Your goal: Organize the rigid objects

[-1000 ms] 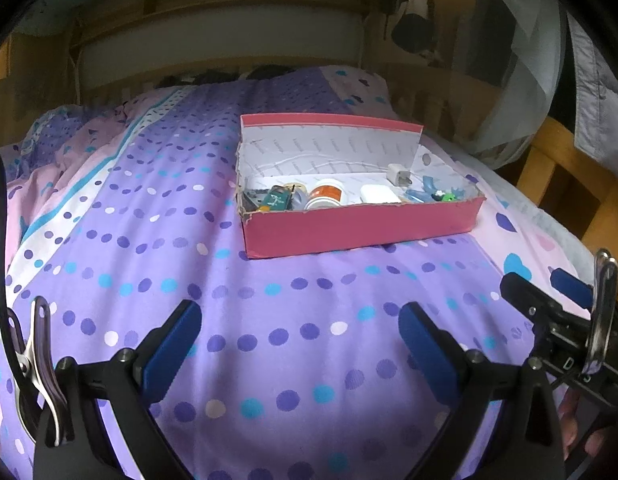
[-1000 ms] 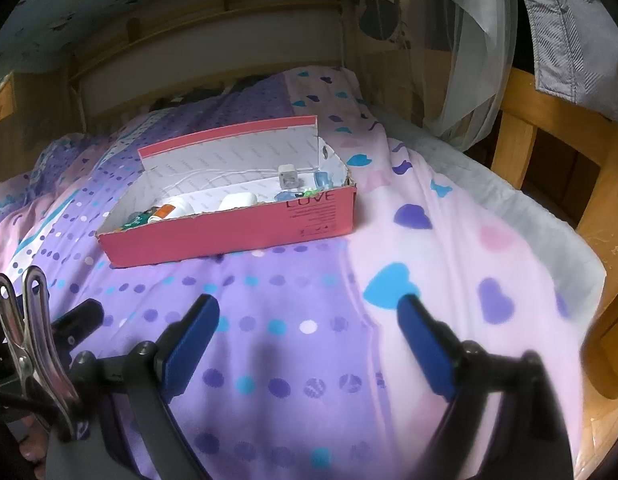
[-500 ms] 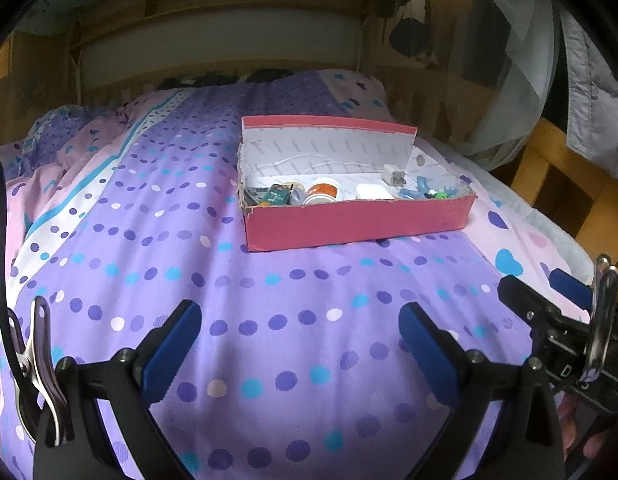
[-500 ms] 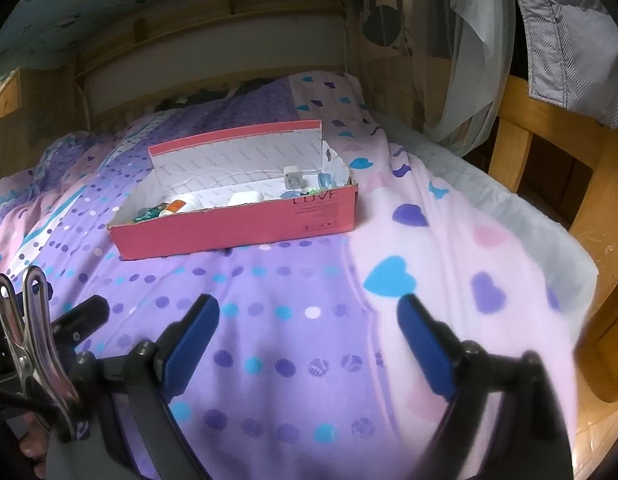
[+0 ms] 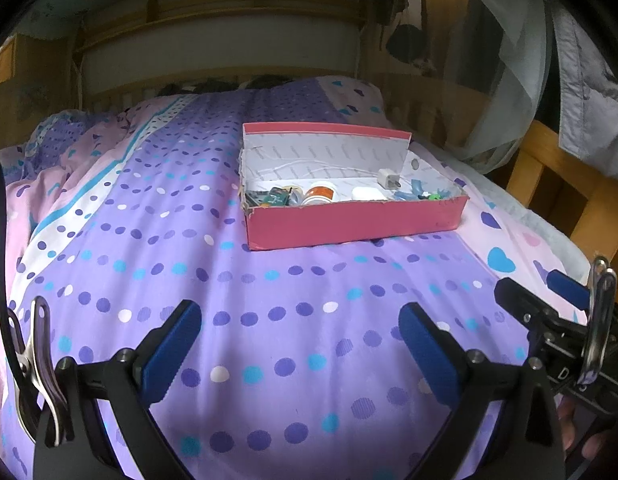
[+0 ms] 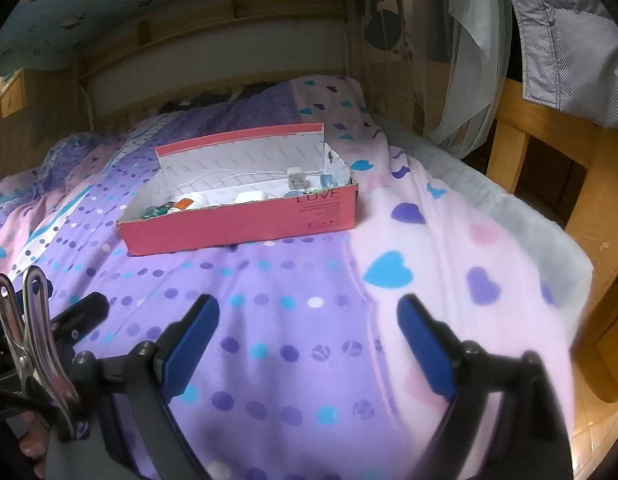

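Ahead, the pink box (image 5: 355,224) of small objects sits at frame centre on the bedspread (image 5: 269,300), long axis left-right, well beyond both spread, empty claws: left gripper (image 5: 301,344), right gripper (image 6: 309,336).

Left gripper (image 5: 299,338) and right gripper (image 6: 309,330) are built alike: black plastic arms, blue pads (image 5: 171,346), silver screws at the joints. A silver metal spring clip (image 5: 39,364) is fixed beside each. Bare fingertips (image 5: 581,432) are seen low.

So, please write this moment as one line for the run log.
left gripper: open, empty | right gripper: open, empty | pink box: on bed, open, holds items
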`<act>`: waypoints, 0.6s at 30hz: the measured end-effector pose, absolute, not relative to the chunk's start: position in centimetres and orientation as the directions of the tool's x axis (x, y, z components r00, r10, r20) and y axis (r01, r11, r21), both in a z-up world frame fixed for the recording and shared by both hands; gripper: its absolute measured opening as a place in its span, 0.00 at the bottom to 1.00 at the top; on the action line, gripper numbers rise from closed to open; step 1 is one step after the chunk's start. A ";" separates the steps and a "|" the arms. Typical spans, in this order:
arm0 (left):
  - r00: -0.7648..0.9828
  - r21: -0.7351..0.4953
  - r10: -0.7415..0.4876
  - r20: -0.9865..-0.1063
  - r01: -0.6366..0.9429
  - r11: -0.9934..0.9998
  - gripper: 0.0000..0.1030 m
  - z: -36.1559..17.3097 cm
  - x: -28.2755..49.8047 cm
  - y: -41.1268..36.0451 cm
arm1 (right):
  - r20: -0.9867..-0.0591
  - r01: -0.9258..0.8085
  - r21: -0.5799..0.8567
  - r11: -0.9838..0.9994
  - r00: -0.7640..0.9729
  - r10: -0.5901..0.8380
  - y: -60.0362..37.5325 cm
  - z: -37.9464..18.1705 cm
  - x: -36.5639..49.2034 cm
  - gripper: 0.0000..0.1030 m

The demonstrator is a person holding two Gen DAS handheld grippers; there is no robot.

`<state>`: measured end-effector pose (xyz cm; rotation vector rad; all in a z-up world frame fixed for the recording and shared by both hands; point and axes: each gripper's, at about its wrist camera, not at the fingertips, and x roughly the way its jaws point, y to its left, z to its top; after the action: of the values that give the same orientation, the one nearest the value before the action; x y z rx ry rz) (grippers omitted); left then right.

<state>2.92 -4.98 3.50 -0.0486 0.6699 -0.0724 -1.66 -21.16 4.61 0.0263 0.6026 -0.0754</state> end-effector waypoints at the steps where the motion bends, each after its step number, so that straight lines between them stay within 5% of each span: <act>1: 0.780 -0.065 -0.081 -0.620 0.051 0.997 0.98 3.5 2.9 -5.0 | -0.567 0.078 0.003 0.997 0.821 -0.063 -21.1 4.6 -1.8 0.90; 18: 0.744 -0.033 -0.059 -0.666 0.050 0.998 0.98 2.5 1.9 -5.4 | -0.599 0.076 0.010 0.997 0.799 -0.055 -21.0 4.0 -2.7 0.90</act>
<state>1.94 -5.40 2.51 -0.0136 0.7296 -0.0598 -2.68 -21.01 4.01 0.0335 0.6412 -0.0701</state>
